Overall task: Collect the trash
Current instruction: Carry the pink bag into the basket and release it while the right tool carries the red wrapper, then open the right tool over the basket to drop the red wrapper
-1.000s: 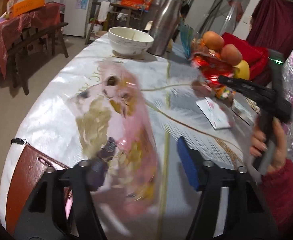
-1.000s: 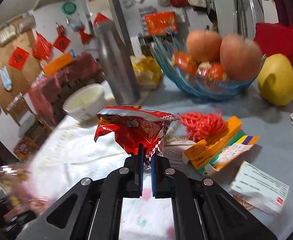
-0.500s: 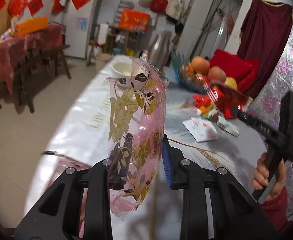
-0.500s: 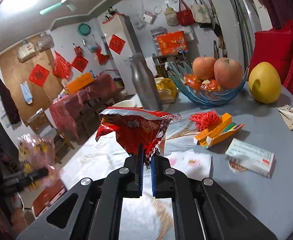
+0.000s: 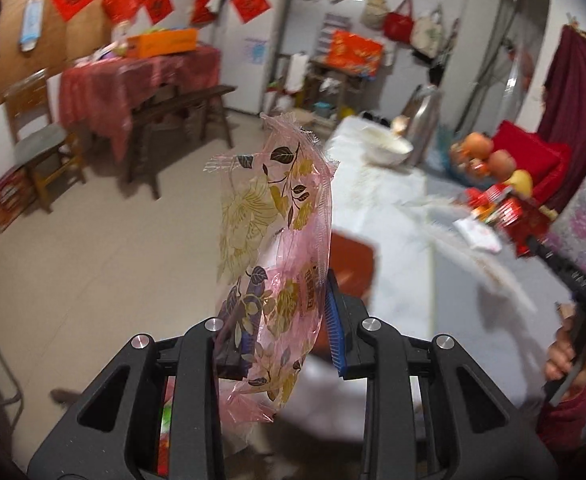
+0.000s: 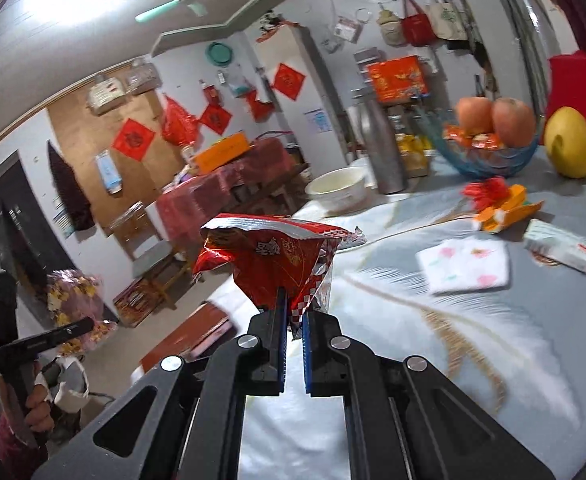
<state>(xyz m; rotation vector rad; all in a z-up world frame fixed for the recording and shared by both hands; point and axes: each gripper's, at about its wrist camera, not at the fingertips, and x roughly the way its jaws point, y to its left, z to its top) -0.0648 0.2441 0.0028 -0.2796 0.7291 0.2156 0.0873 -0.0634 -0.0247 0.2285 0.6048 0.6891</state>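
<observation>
1. A blue glass bowl [image 6: 489, 156] stands at the far right of the surface; it holds two apples [image 6: 493, 118] and some small red packets. A yellow fruit [image 6: 569, 142] lies just beside it, on its right.
2. A white bowl [image 6: 337, 188] stands at the far end of the surface, near a tall metal flask [image 6: 381, 148]; I cannot tell what is inside the bowl.
3. The left tongs [image 5: 283, 336] are clenched on a pink wrapper [image 5: 277, 240] with gold flowers and dark leaves; the wrapper stands up between the pads, lifted over the floor beside the surface.
4. The right tongs [image 6: 291, 316] are tightly clenched on a red snack bag [image 6: 273, 256] with a silver torn edge, held in the air above the near part of the surface.
5. The surface [image 6: 433, 360] is covered with a pale cloth with a gold pattern. The room has a tiled floor, red paper squares on the wall, hanging bags and a side table with a red cover [image 5: 133, 80].
6. On the right part of the surface lie a white napkin [image 6: 465, 266], a small white box [image 6: 561, 244] and an orange carton [image 6: 505, 208] touching a bunch of red string.
7. A brown flat thing [image 6: 189, 338] lies at the near left edge of the surface; blur hides what it is.
</observation>
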